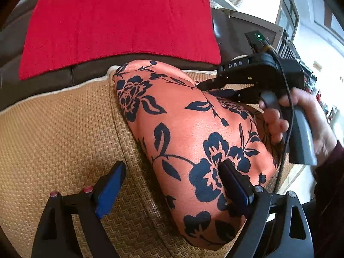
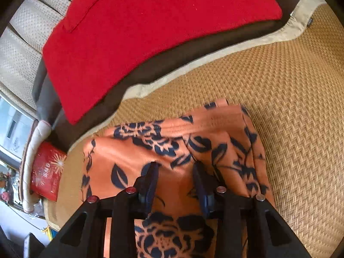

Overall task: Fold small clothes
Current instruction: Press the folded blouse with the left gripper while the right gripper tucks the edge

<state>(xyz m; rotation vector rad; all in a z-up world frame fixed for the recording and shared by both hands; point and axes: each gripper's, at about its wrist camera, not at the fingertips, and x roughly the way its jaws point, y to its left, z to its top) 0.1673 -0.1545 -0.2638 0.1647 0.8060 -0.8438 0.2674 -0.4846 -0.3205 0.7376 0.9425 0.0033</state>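
Observation:
An orange garment with dark blue flowers point(image 1: 182, 116) lies folded on a woven straw mat point(image 1: 53, 129). My left gripper point(image 1: 172, 182) is open wide at the garment's near-left edge. One of its fingers point(image 1: 234, 185) rests on the cloth and the other hangs over the mat. My right gripper point(image 1: 211, 88), held by a hand point(image 1: 277, 124), meets the far right part of the garment. In the right wrist view the right gripper point(image 2: 176, 172) stands partly open just above the orange garment point(image 2: 172, 146), and no cloth is pinched between its pads.
A red garment point(image 1: 120, 21) lies flat on the brown seat beyond the mat, also shown as the red garment point(image 2: 150, 32) in the right wrist view. The mat point(image 2: 290, 107) stretches bare to the right. A red bag point(image 2: 47, 172) sits past the mat's left edge.

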